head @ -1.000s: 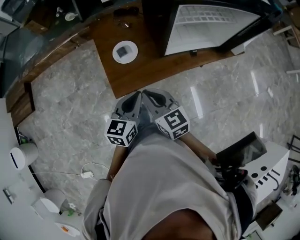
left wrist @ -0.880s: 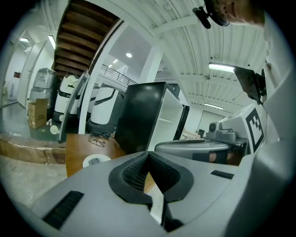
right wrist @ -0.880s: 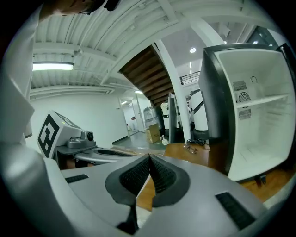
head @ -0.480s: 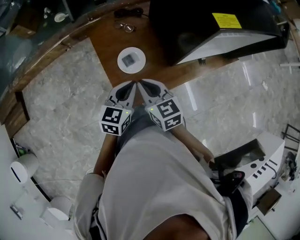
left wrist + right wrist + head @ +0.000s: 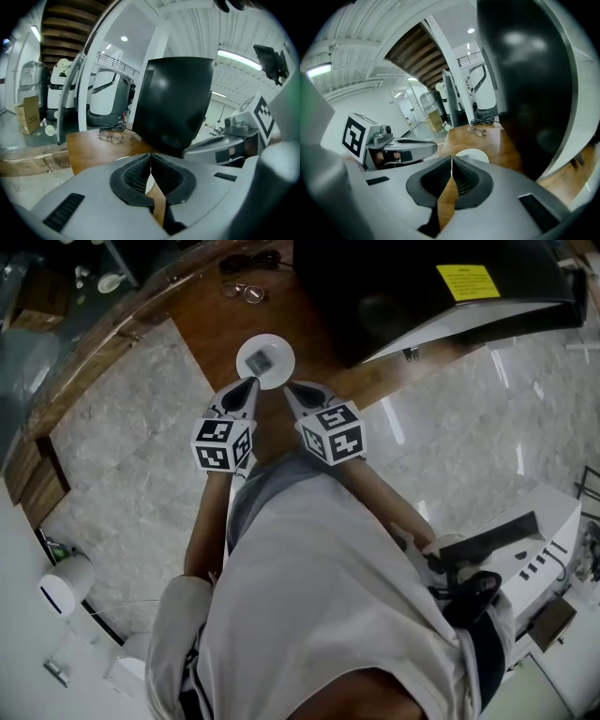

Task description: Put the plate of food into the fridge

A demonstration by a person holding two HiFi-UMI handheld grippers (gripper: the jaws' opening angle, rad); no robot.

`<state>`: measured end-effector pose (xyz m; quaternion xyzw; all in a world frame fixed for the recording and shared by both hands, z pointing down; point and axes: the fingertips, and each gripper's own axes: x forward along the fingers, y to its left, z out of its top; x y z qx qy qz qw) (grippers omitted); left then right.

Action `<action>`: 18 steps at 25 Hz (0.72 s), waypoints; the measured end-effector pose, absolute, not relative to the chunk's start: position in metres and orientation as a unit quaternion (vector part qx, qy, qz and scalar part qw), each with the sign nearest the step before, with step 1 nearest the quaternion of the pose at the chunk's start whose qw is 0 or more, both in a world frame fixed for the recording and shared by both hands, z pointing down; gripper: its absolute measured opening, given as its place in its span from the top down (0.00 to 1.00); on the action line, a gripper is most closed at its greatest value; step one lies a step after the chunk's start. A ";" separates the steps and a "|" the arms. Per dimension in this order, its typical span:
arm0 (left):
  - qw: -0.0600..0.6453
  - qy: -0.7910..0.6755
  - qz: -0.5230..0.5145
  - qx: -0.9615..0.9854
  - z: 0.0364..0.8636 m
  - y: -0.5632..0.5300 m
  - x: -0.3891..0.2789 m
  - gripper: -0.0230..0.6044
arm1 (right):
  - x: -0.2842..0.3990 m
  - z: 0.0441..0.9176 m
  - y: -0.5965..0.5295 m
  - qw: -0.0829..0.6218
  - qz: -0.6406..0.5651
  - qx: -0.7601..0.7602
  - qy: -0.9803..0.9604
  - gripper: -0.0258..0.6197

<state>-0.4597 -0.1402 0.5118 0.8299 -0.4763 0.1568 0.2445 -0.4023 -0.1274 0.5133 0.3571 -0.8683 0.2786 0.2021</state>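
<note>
A white plate (image 5: 266, 360) with a grey piece of food on it sits on the brown wooden table (image 5: 211, 320), left of the black fridge (image 5: 403, 282). In the head view my left gripper (image 5: 251, 382) and right gripper (image 5: 288, 387) are side by side, their tips just short of the plate's near rim. Both are shut with nothing between the jaws. The right gripper view shows the plate (image 5: 472, 154) just beyond its closed tips (image 5: 451, 158), with the left gripper (image 5: 401, 149) alongside. In the left gripper view the closed jaws (image 5: 150, 155) hide most of the plate.
Eyeglasses (image 5: 246, 292) and a black cable (image 5: 246, 261) lie on the table beyond the plate. The fridge has a yellow sticker (image 5: 466, 281) on top. A grey marble floor (image 5: 122, 427) surrounds the table. A white machine (image 5: 539, 540) stands at right.
Both grippers have moved forward, from over the floor to the plate's near rim. The view has shifted onto the fridge's top, and the white shelves seen earlier are gone.
</note>
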 end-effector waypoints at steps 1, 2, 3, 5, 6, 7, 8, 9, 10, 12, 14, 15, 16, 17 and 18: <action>0.249 -0.479 0.164 0.826 0.519 -0.152 -0.465 0.93 | -0.401 0.519 -0.138 0.202 0.287 0.359 -0.865 0.93; 0.255 -0.479 0.169 0.823 0.525 -0.163 -0.470 0.93 | -0.399 0.526 -0.149 0.202 0.298 0.362 -0.860 0.93; 0.264 -0.477 0.172 0.821 0.532 -0.173 -0.474 0.93 | -0.398 0.534 -0.158 0.203 0.310 0.365 -0.854 0.93; 0.287 -0.467 0.178 0.817 0.549 -0.190 -0.482 0.93 | -0.395 0.554 -0.174 0.209 0.332 0.374 -0.840 0.93; 0.297 -0.464 0.188 0.813 0.558 -0.198 -0.487 0.93 | -0.393 0.563 -0.180 0.212 0.341 0.379 -0.834 0.93; 0.303 -0.464 0.202 0.808 0.568 -0.205 -0.492 0.93 | -0.391 0.572 -0.185 0.216 0.348 0.382 -0.829 0.93; 0.308 -0.466 0.217 0.800 0.578 -0.211 -0.498 0.93 | -0.389 0.580 -0.190 0.219 0.355 0.383 -0.824 0.93; 0.312 -0.470 0.231 0.793 0.587 -0.217 -0.504 0.93 | -0.387 0.587 -0.195 0.222 0.363 0.383 -0.820 0.93; 0.317 -0.472 0.242 0.786 0.594 -0.223 -0.509 0.93 | -0.386 0.594 -0.199 0.223 0.373 0.382 -0.816 0.93; 0.338 -0.467 0.258 0.775 0.610 -0.233 -0.516 0.93 | -0.383 0.607 -0.208 0.222 0.393 0.382 -0.807 0.93; 0.367 -0.455 0.272 0.764 0.629 -0.239 -0.519 0.93 | -0.377 0.624 -0.217 0.223 0.412 0.385 -0.795 0.93; 0.378 -0.450 0.279 0.759 0.637 -0.241 -0.520 0.93 | -0.374 0.633 -0.221 0.224 0.423 0.388 -0.788 0.93; 0.386 -0.446 0.285 0.755 0.644 -0.242 -0.521 0.93 | -0.371 0.641 -0.224 0.223 0.435 0.389 -0.780 0.93; 0.392 -0.444 0.288 0.752 0.649 -0.244 -0.522 0.93 | -0.370 0.647 -0.226 0.220 0.449 0.389 -0.774 0.93; 0.397 -0.443 0.288 0.750 0.651 -0.245 -0.523 0.93 | -0.369 0.651 -0.228 0.214 0.463 0.387 -0.768 0.93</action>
